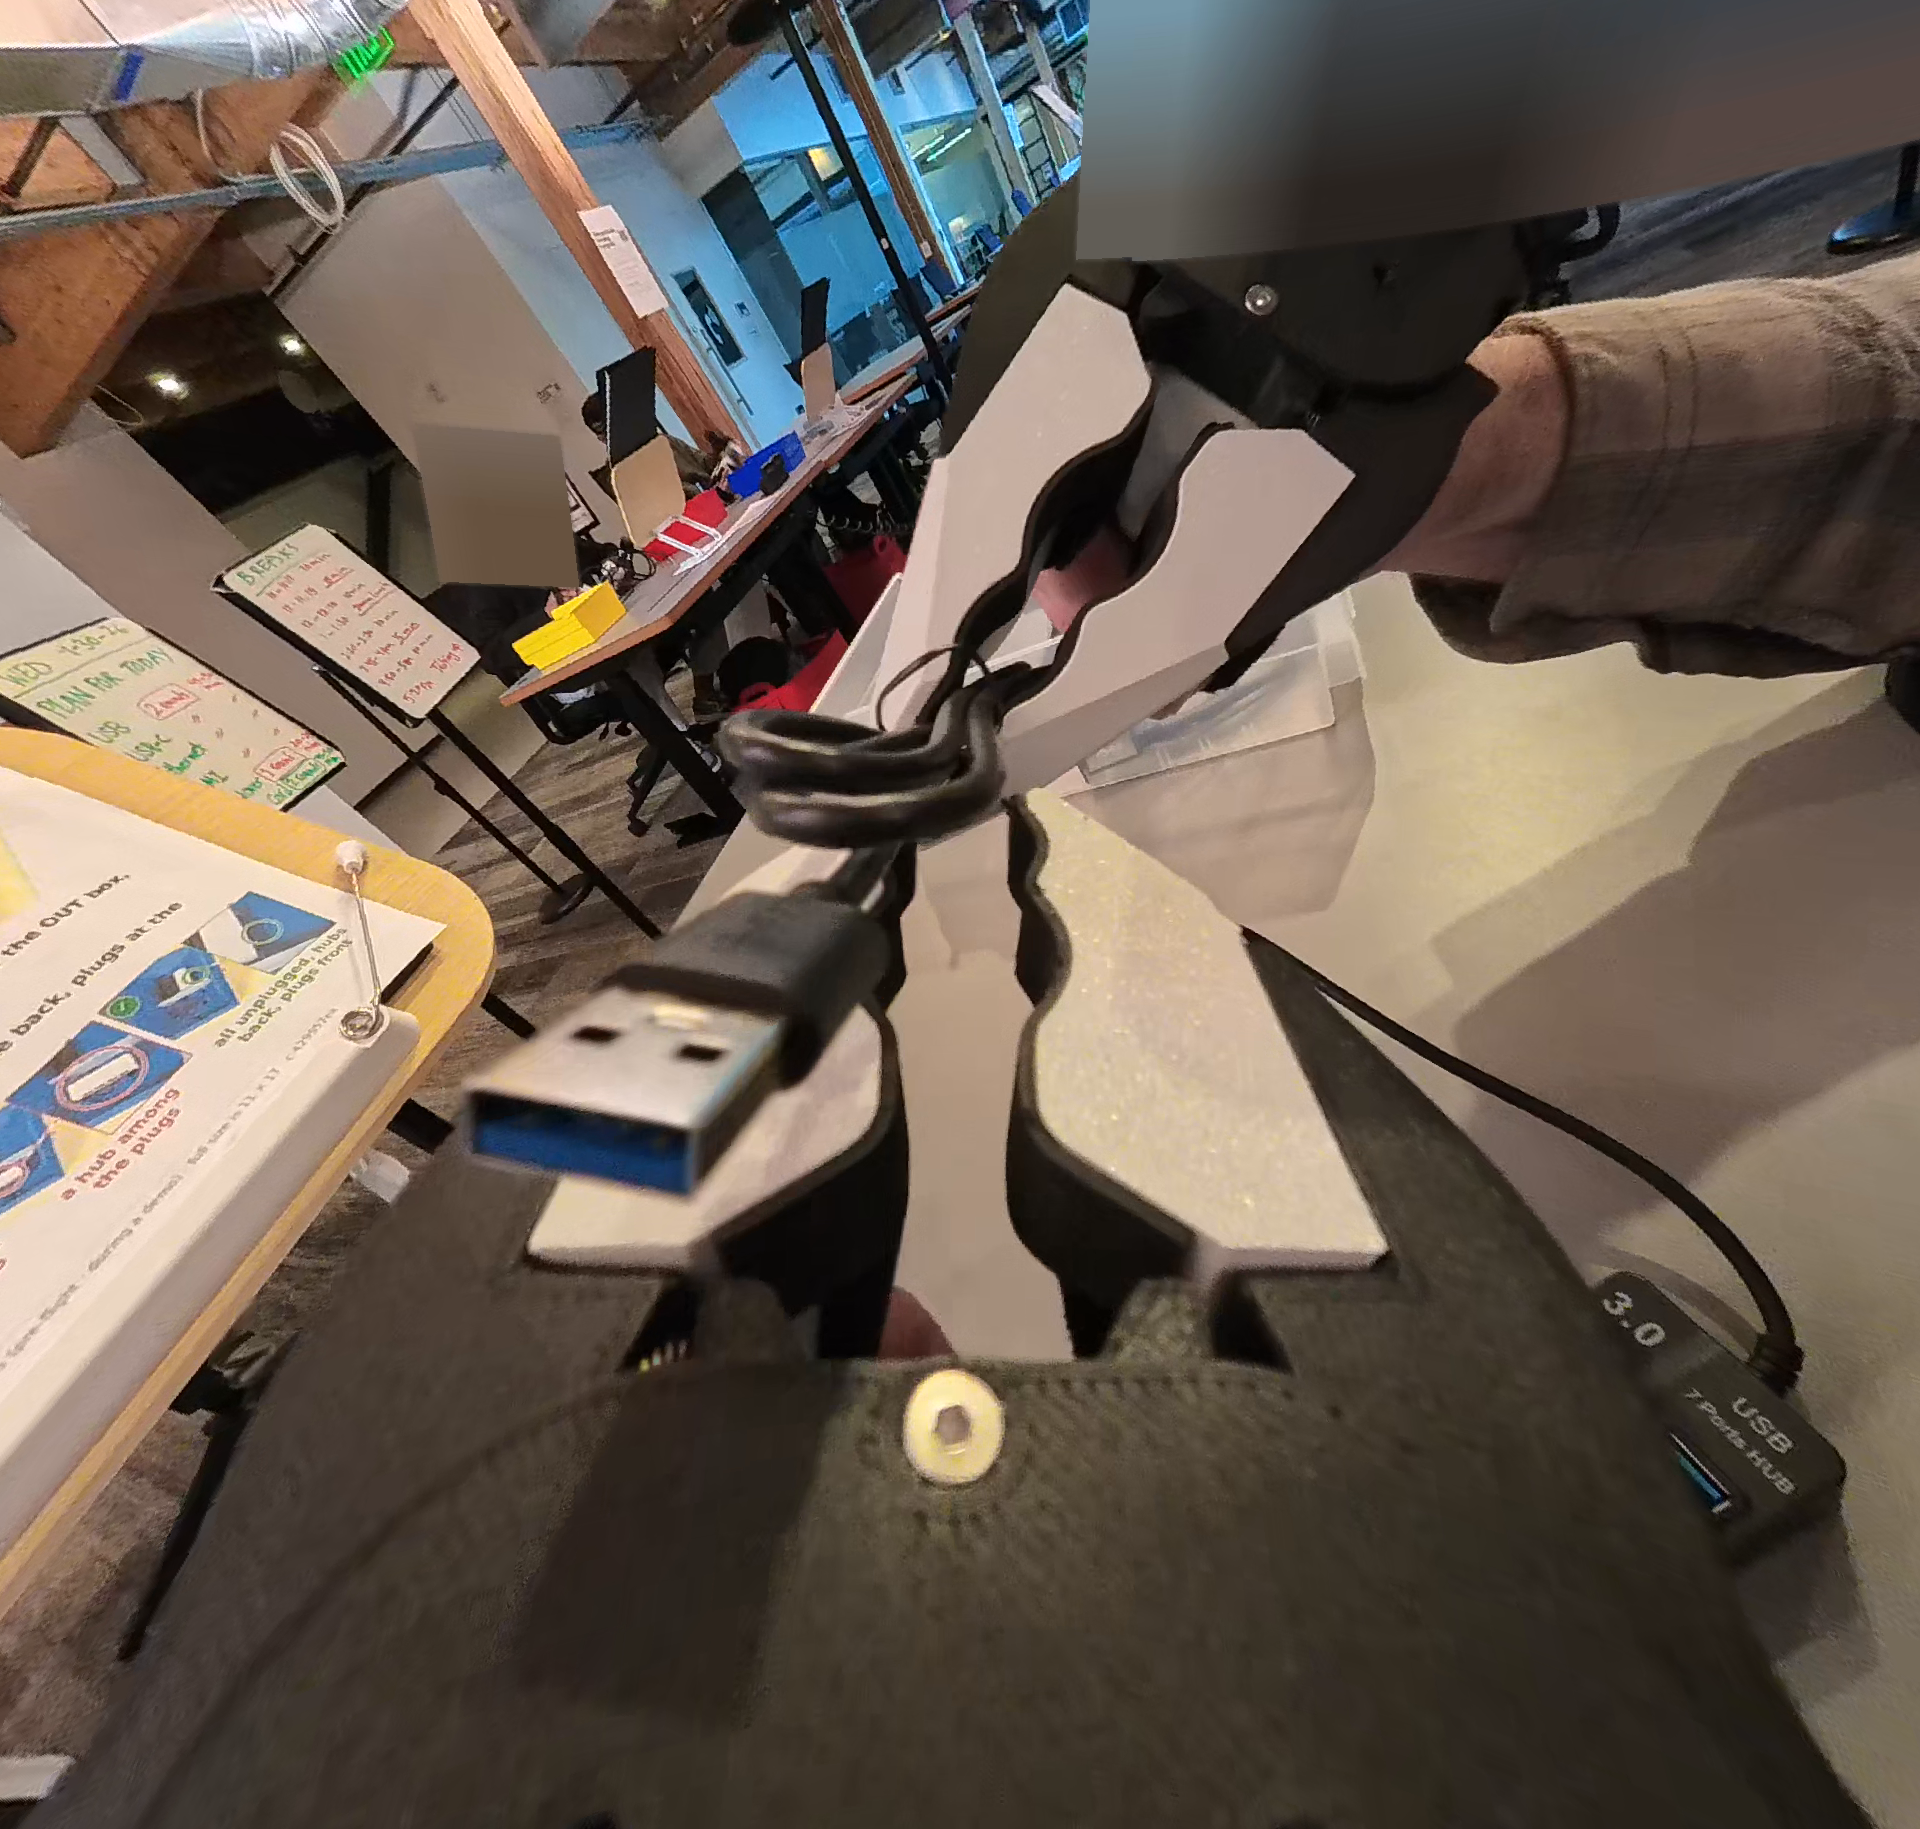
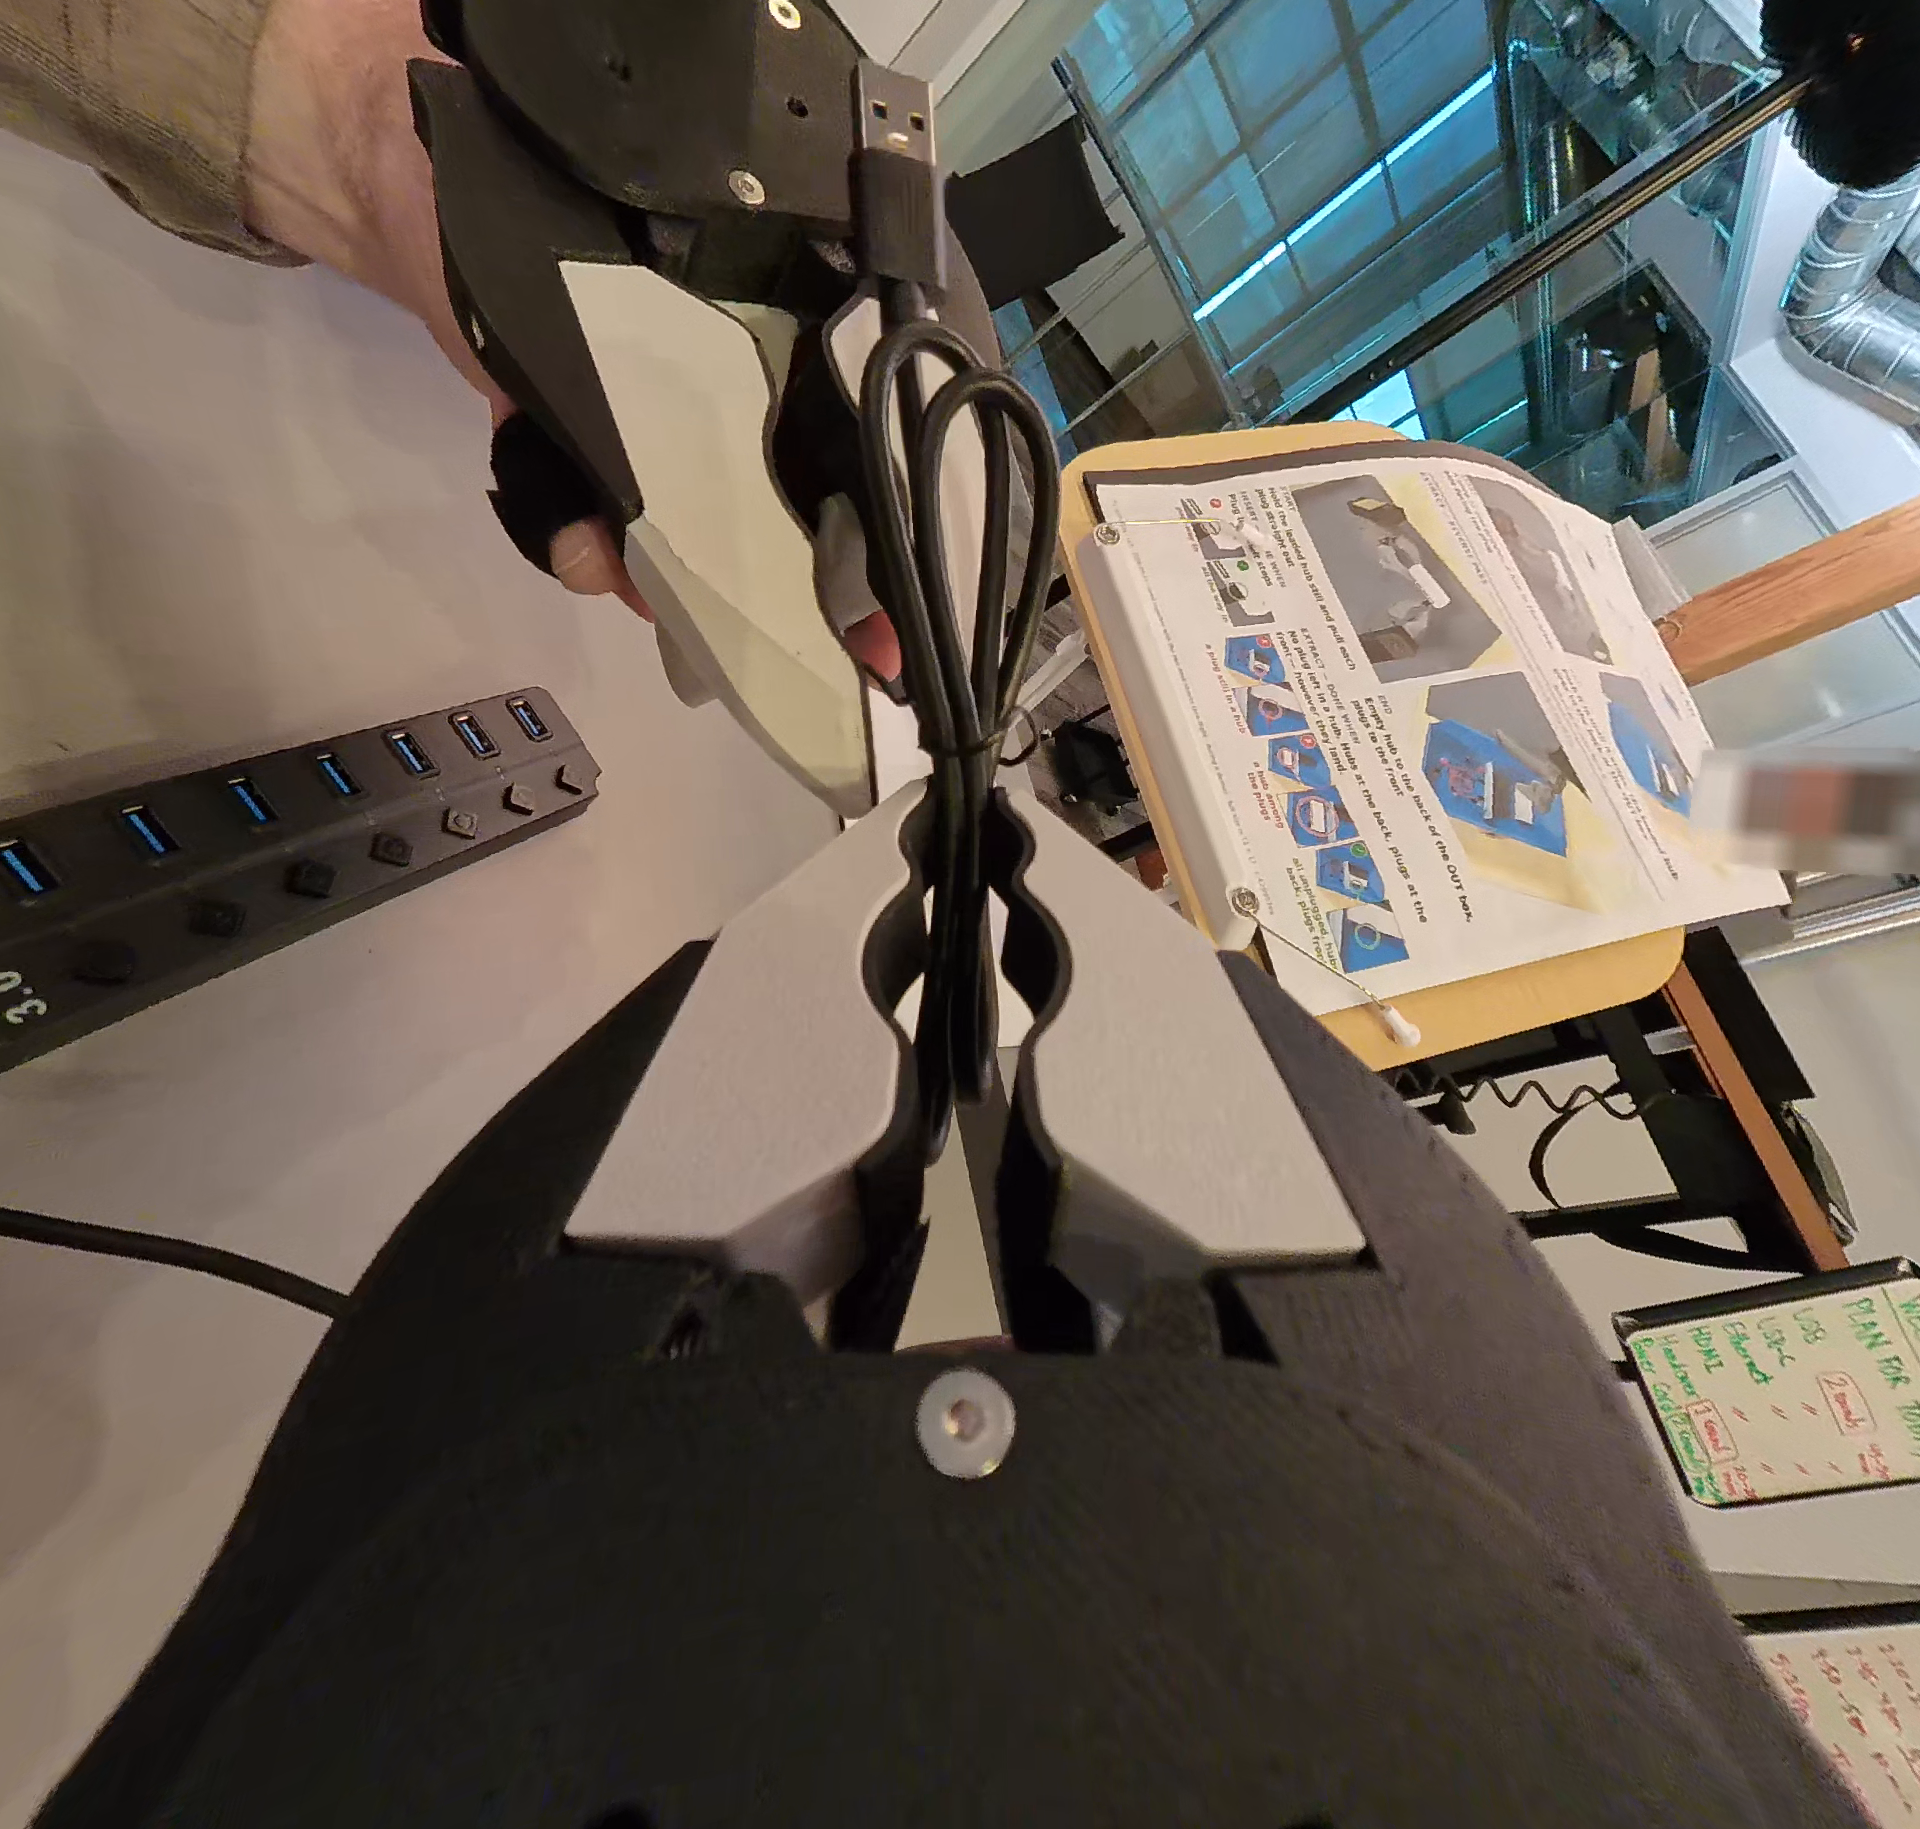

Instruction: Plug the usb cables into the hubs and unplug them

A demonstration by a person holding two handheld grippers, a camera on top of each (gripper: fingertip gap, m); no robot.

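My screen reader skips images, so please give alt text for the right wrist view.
The right claw grips a bundled black USB cable, its plug pointing away towards the left claw. A black hub lies on the white table.

Each gripper was built as a black, rough-textured printed body, with a silver screw (image 1: pixel 953 1427) set at its middle in the left wrist view and a matching one (image 2: pixel 964 1435) in the right wrist view. The left gripper (image 1: pixel 961 906) and the right gripper (image 2: pixel 961 844) were both fitted with pale grey fingers (image 1: pixel 1184 1083), their inner edges lined in black and cut to a wavy profile. A beige checked sleeve (image 1: pixel 1704 470) was worn on the arm, and a black band (image 2: pixel 535 491) was wrapped round one finger.
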